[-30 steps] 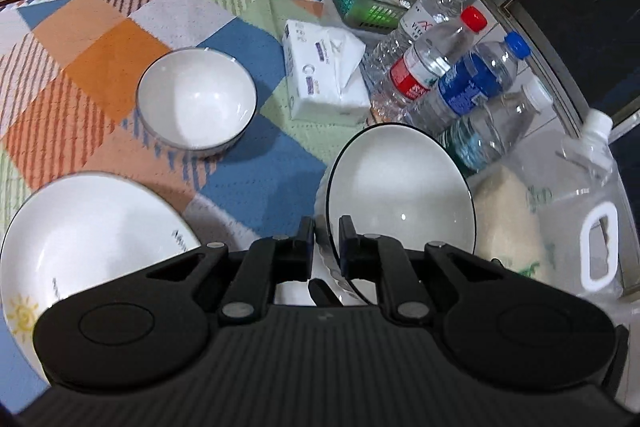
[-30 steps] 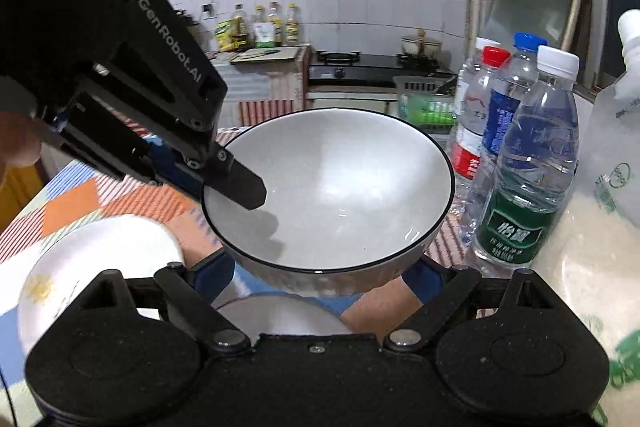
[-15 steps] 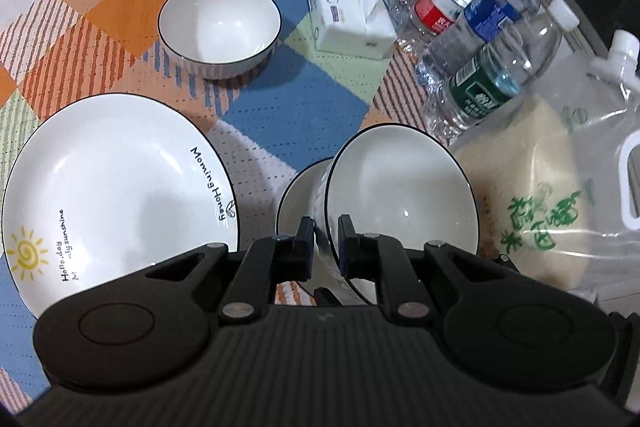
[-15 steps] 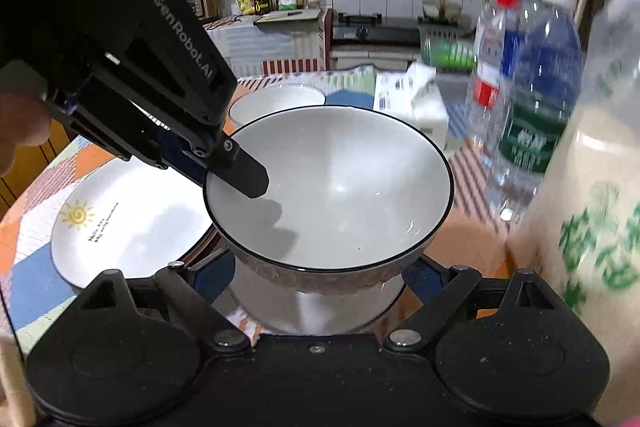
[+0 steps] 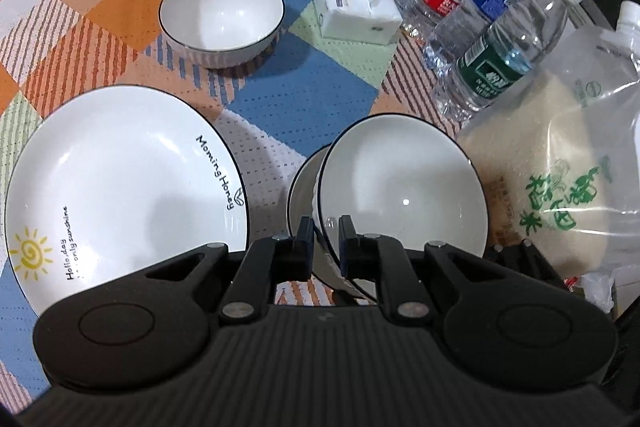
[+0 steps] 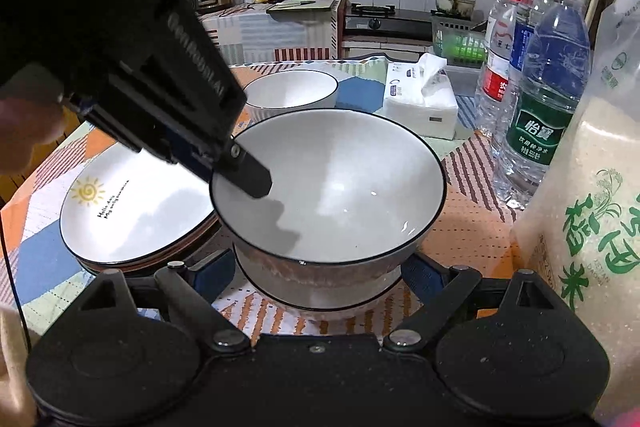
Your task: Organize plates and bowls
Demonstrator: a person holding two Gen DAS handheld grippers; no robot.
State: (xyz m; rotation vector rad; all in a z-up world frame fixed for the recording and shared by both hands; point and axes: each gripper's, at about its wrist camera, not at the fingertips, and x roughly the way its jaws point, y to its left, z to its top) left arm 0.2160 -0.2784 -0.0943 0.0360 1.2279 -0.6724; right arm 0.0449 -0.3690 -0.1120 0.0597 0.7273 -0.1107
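1. The left gripper (image 5: 323, 241) is pinching the near-left rim of the held bowl (image 5: 400, 187), sitting directly over the lower bowl (image 5: 302, 187) on the worktop (image 5: 304, 79).
2. The right gripper (image 6: 318, 267) is standing wide, fingers flanking both bowls, holding nothing.

Held bowl (image 5: 404, 187) lower now than one second ago, close over second bowl (image 5: 302, 187) beneath it; in right wrist view its base (image 6: 320, 279) appears sunk into lower bowl's rim (image 6: 320, 303). Left gripper (image 5: 323, 241) moved with it, toward near side of surface. Large sun-print plate (image 5: 120, 195) now almost fully in left wrist view, before only partly. Far bowl (image 5: 222, 13), tissue pack (image 5: 352, 3) and bottles (image 5: 500, 63) shifted up in frame. Rice bag (image 6: 580, 227) fills more of right wrist view.
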